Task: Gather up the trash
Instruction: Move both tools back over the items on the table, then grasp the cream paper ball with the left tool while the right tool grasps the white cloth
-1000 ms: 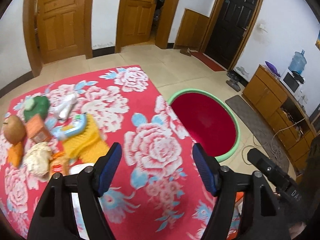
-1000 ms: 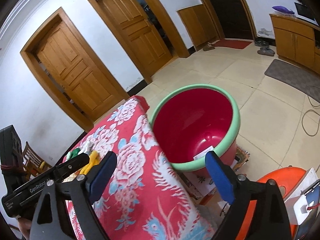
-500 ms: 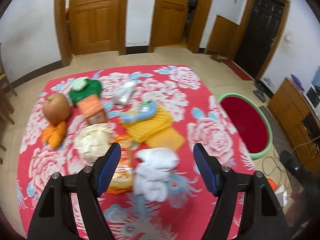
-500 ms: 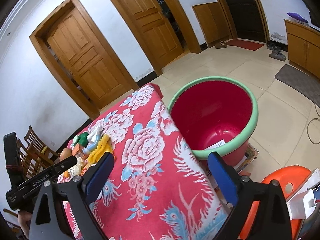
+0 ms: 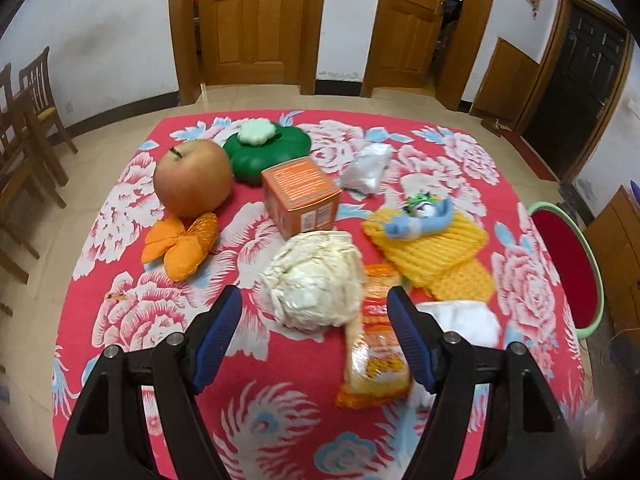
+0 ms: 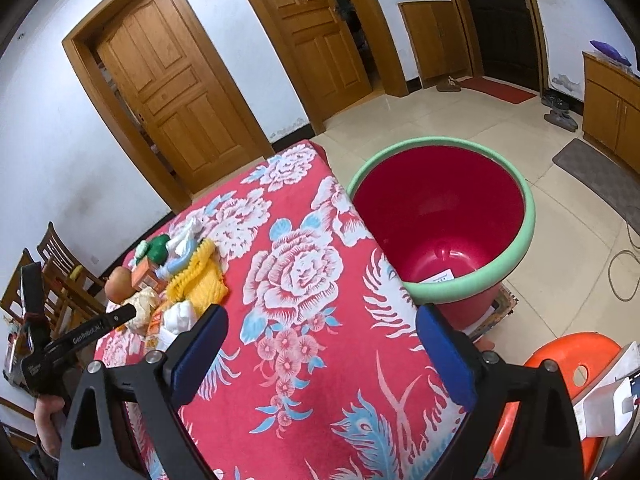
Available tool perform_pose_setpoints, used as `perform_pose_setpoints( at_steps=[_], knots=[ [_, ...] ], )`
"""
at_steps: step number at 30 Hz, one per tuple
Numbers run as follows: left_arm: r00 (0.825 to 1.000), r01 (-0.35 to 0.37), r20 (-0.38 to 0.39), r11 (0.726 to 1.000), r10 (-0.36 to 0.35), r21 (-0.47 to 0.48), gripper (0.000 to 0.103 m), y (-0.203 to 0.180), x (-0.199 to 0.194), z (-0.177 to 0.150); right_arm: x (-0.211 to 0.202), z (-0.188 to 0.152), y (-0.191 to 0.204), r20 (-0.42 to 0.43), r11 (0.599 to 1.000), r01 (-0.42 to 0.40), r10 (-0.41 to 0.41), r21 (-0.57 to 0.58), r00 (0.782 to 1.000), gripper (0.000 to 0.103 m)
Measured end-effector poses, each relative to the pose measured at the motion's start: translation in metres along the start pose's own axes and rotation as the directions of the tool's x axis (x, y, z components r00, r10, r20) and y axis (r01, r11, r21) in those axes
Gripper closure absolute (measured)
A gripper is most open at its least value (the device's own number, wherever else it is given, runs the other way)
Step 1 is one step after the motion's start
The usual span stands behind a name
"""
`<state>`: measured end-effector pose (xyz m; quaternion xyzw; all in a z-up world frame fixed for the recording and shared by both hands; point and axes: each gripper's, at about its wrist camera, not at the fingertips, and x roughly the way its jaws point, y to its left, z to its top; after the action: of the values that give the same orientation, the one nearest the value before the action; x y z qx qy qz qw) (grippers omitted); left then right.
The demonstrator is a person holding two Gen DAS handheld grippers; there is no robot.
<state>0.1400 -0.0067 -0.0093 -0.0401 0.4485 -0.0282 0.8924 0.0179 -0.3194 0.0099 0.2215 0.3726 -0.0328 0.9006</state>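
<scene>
Crumpled white paper ball, just ahead of the left tool with jaws spread empty: light, crushable; pinch its middle.

"GenRobot.AI" is printed in white along the left tool's arm.

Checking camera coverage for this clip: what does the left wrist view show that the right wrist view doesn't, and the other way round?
Only the left wrist view shows the orange peel beside the apple, and it shows the snack packet clearly.

Only the right wrist view shows the inside of the red bin with a white paper at the bottom, the orange stool, and the left gripper's body from the side.

Both share the floral tablecloth, the crumpled paper ball, orange box, yellow net and the bin's green rim. Both grippers are open and empty.
</scene>
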Motion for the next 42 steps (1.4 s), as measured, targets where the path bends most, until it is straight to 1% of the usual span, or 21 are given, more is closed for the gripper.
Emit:
perform_pose_setpoints(
  at_steps=[4, 6, 11, 12, 13, 14, 15, 17, 18, 24, 29, 33, 37, 42],
  knots=[
    [1.0, 0.008, -0.017, 1.0, -0.008, 0.0, 0.029, 0.004, 0.014, 0.003, 0.007, -0.002, 0.001, -0.012, 1.0, 0.014, -0.014, -0.013, 1.0, 0.006],
    [1.0, 0.025, -0.018, 1.0, -0.025, 0.001, 0.029, 0.005, 0.019, 0.004, 0.011, -0.003, 0.001, -0.02, 1.0, 0.014, -0.014, -0.018, 1.0, 0.006],
    [0.999, 0.038, -0.024, 0.999, -0.038, -0.001, 0.029, 0.007, 0.028, 0.005, 0.021, -0.004, 0.001, -0.04, 1.0, 0.012, -0.013, -0.028, 0.999, 0.006],
    [0.999, 0.044, -0.027, 0.999, -0.044, -0.002, 0.031, 0.007, 0.03, 0.005, 0.023, -0.004, 0.001, -0.043, 0.999, 0.011, -0.012, -0.03, 0.999, 0.006],
    [0.998, 0.051, -0.03, 0.999, -0.051, -0.005, 0.038, 0.007, 0.031, 0.004, 0.024, -0.005, 0.001, -0.045, 0.999, 0.009, -0.011, -0.031, 0.999, 0.006],
    [0.998, 0.058, -0.033, 0.998, -0.058, -0.007, 0.043, 0.007, 0.032, 0.004, 0.024, -0.006, 0.001, -0.046, 0.999, 0.009, -0.01, -0.032, 0.999, 0.006],
    [0.997, 0.07, -0.039, 0.997, -0.071, -0.011, 0.051, 0.007, 0.033, 0.004, 0.025, -0.006, 0.0, -0.046, 0.999, 0.009, -0.01, -0.031, 0.999, 0.006],
    [0.996, 0.085, -0.04, 0.996, -0.085, -0.018, 0.054, 0.009, 0.032, 0.003, 0.024, -0.006, 0.0, -0.046, 1.0, 0.008, -0.009, -0.029, 0.999, 0.006],
    [0.996, 0.087, -0.034, 0.996, -0.087, -0.018, 0.056, 0.008, 0.03, 0.002, 0.023, -0.007, -0.001, -0.044, 1.0, 0.008, -0.009, -0.029, 0.999, 0.006],
    [0.994, 0.114, 0.005, 0.993, -0.113, -0.015, 0.057, 0.007, 0.007, -0.004, 0.011, -0.007, -0.003, -0.02, 0.999, 0.013, -0.014, -0.031, 1.0, 0.006],
    [0.991, 0.131, 0.032, 0.991, -0.13, -0.021, 0.057, 0.008, -0.016, -0.011, -0.009, -0.008, -0.002, 0.017, 0.999, 0.014, -0.014, -0.04, 1.0, 0.006],
    [0.99, 0.127, 0.06, 0.992, -0.126, -0.024, 0.057, 0.011, -0.036, -0.02, -0.03, -0.011, 0.003, 0.046, 0.998, 0.011, -0.009, -0.059, 0.999, 0.006],
    [0.988, 0.133, 0.083, 0.991, -0.13, -0.035, 0.057, 0.018, -0.053, -0.028, -0.05, -0.014, 0.013, 0.065, 0.996, -0.013, 0.018, -0.083, 0.998, 0.006],
    [0.988, 0.124, 0.102, 0.991, -0.12, -0.042, 0.057, 0.028, -0.068, -0.036, -0.063, -0.016, 0.031, 0.064, 0.993, -0.043, 0.05, -0.113, 0.997, 0.006]
  ],
)
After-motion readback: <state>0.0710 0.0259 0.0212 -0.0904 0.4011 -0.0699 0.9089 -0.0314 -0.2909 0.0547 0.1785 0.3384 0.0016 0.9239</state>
